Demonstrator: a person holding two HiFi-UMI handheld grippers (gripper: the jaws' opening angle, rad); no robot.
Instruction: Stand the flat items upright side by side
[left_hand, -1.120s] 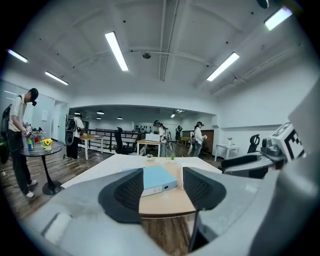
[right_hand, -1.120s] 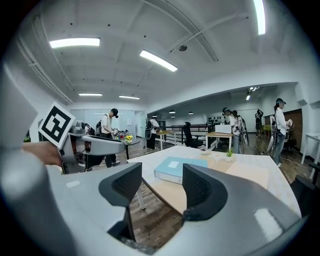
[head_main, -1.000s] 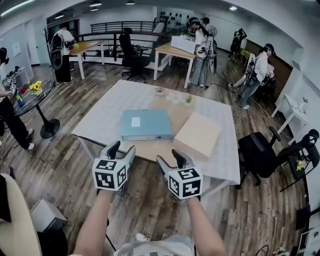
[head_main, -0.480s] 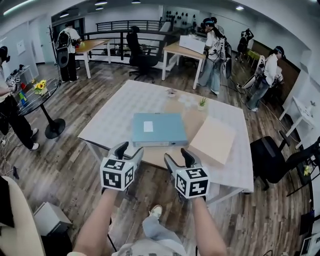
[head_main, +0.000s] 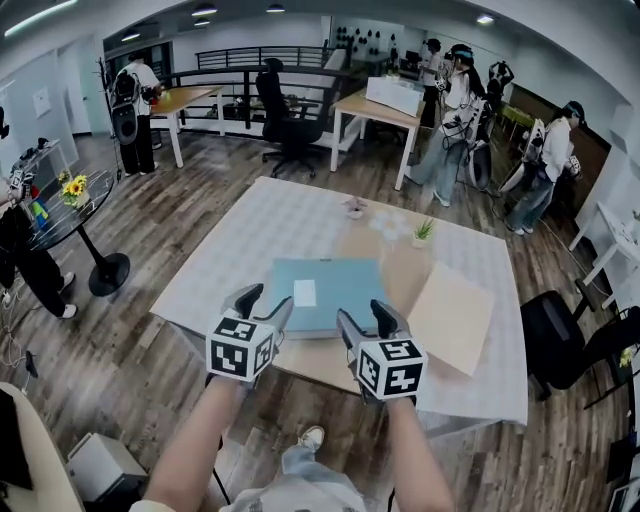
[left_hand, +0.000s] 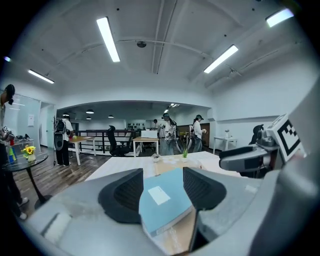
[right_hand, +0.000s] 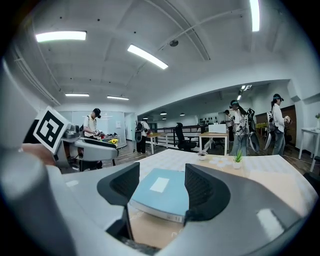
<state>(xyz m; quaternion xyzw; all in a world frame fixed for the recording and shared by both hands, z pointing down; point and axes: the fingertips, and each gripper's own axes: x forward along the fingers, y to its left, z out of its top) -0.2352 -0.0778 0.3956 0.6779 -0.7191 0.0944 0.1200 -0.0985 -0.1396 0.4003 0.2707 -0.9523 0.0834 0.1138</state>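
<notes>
Two handheld grippers, each carrying a cube with black and white square markers, hover side by side over the near edge of a white table in an open office. The head view looks steeply down along the person's bare forearms.

The left gripper has its two dark jaws spread apart with nothing pinched. In its own view a light blue binder shows through the gap between the jaws, lying on the table beyond the pads and touching neither.

The right gripper also has its jaws parted and grips nothing. The same binder appears between them, again lying past the pads.

The blue binder lies flat near the front of the table, just ahead of both grippers, with a small white label on its cover and its spine towards the person. A flat tan item also lies flat to the right of the binder, turned at an angle, close to it but apart. Neither item stands upright.

Farther back on the table sit a small green potted plant and a small pot.

Several people stand around desks at the far side of the room, on a wooden floor.
</notes>
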